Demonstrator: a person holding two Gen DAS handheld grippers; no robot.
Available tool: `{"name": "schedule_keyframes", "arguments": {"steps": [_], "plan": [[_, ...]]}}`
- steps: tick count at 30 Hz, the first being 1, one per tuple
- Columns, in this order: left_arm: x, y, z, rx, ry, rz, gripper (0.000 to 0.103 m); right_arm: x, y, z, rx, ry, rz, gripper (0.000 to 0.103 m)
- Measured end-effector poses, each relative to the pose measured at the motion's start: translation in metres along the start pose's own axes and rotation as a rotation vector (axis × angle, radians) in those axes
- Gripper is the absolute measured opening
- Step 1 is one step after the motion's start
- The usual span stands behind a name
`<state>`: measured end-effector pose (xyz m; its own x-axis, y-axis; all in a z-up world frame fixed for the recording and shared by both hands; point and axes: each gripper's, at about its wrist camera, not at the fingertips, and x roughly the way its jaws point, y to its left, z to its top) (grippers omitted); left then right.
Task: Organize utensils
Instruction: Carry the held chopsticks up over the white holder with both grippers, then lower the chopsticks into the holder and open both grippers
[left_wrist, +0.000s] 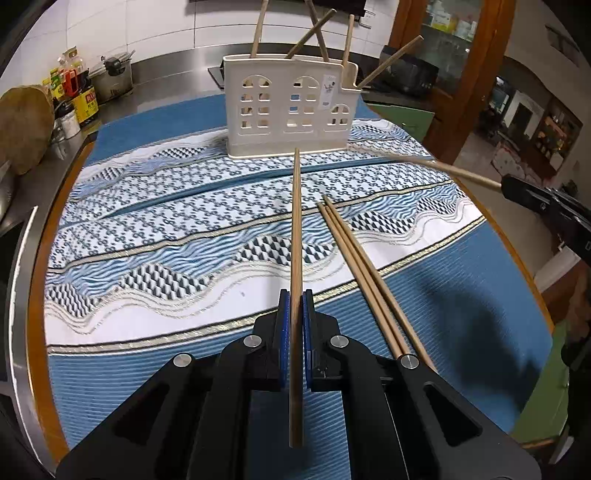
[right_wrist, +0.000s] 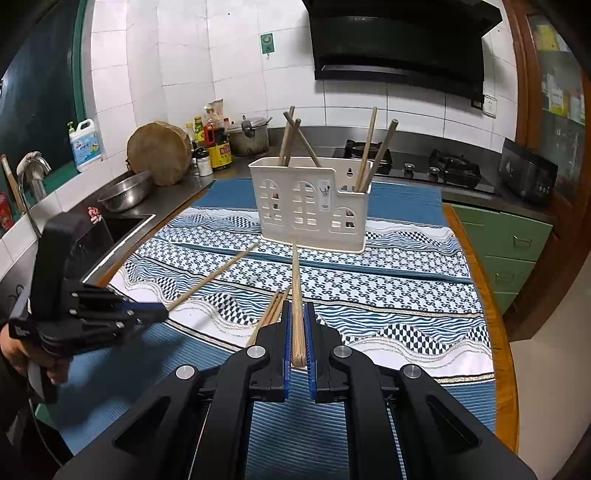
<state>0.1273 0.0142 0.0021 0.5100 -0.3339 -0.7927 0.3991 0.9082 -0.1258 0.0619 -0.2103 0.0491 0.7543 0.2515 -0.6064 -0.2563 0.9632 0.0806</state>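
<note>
Left gripper (left_wrist: 294, 314) pinches chopstick (left_wrist: 296, 229); right gripper (right_wrist: 298, 325) pinches another (right_wrist: 296, 280), both aimed at holder (right_wrist: 310, 210). Two loose chopsticks (left_wrist: 354, 254) on cloth. Risk: long sticks pivot in pads, miss slots.

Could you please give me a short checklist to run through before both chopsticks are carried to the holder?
1. Left gripper shut on its chopstick: ok.
2. Right gripper shut on its chopstick: ok.
3. White utensil holder upright on the patterned cloth: ok.
4. Room left in the holder beside the chopsticks already standing there: cannot tell.
5. Loose chopsticks on the cloth lie close beside the left gripper: not ok, lift straight up.
</note>
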Motion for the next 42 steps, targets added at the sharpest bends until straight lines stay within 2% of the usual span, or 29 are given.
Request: {"name": "schedule_keyframes", "arguments": {"steps": [11, 16, 23, 30, 33, 37, 42], "plan": [[-0.007, 0.013, 0.038, 0.032, 0.008, 0.002, 0.005, -0.005, -0.011, 0.036, -0.031, -0.056, -0.011, 0.007], [-0.027, 0.021, 0.071, 0.047, -0.045, 0.036, 0.005, -0.012, -0.02, 0.071, -0.045, -0.104, -0.009, 0.007], [-0.04, 0.031, 0.116, 0.069, -0.044, 0.057, 0.005, -0.025, -0.032, 0.126, -0.066, -0.174, -0.02, 0.007], [-0.029, 0.038, 0.158, 0.096, 0.059, 0.059, 0.005, -0.022, -0.045, 0.163, -0.063, -0.194, -0.017, 0.007], [-0.023, 0.034, 0.173, 0.151, 0.115, 0.075, 0.005, -0.028, -0.047, 0.172, -0.063, -0.233, -0.02, 0.007], [-0.015, 0.032, 0.191, 0.202, 0.177, 0.089, 0.005, -0.026, -0.045, 0.186, -0.093, -0.236, -0.039, 0.007], [-0.005, 0.023, 0.206, 0.323, 0.274, 0.127, 0.005, -0.02, -0.05, 0.201, -0.092, -0.236, -0.044, 0.007]]}}
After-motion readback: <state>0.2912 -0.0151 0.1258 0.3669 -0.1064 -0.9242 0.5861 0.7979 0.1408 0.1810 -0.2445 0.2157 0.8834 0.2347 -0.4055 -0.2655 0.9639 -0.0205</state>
